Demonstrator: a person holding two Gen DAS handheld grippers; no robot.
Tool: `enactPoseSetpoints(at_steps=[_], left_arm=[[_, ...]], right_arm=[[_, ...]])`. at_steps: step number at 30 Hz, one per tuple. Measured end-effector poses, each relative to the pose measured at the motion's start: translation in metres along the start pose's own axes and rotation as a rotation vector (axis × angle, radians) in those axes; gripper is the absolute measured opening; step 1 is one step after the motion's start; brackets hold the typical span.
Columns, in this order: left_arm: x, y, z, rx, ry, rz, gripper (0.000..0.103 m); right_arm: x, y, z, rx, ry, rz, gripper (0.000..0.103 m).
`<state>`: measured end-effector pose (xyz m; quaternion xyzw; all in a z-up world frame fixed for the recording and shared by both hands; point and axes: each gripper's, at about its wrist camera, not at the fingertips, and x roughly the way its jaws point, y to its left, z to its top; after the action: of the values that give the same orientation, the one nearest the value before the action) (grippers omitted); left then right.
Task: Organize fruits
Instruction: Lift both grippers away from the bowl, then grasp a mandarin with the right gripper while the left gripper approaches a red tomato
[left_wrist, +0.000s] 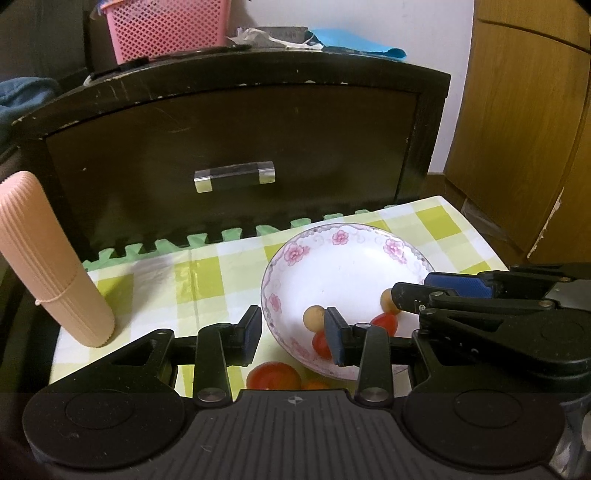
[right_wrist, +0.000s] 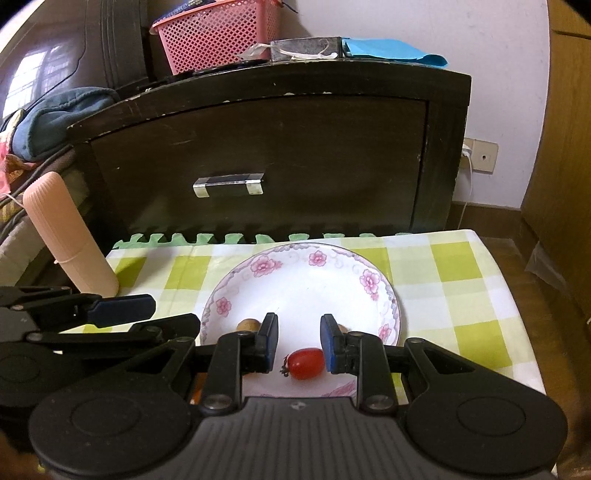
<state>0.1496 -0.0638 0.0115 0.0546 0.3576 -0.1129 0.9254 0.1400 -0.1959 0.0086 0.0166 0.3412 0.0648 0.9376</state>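
Right gripper (right_wrist: 299, 343) jaws stood open, holding nothing; cherry tomato (right_wrist: 306, 363) lay crosswise just below them, in the plate (right_wrist: 384, 295). Left gripper (left_wrist: 293, 334) likewise open, empty.

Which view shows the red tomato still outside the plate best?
Left wrist view: the tomato lies on the checked cloth beside the plate, partly hidden by the left tongs. The right wrist view hides it.

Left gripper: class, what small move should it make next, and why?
Probably lower the left gripper towards the tomato lying on the tablecloth just outside the bowl. The gripper is open and empty. The bowl already holds fruit, and the right gripper is open over the bowl.
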Motion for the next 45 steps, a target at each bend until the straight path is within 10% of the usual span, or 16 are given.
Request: enactPoseSetpoints(at_steps=[45], left_arm=[[-0.055, 0.011, -0.072, 0.06, 0.121, 0.011, 0.046]], right_arm=[[-0.038, 0.041, -0.07, -0.016, 0.139, 0.088, 0.024]])
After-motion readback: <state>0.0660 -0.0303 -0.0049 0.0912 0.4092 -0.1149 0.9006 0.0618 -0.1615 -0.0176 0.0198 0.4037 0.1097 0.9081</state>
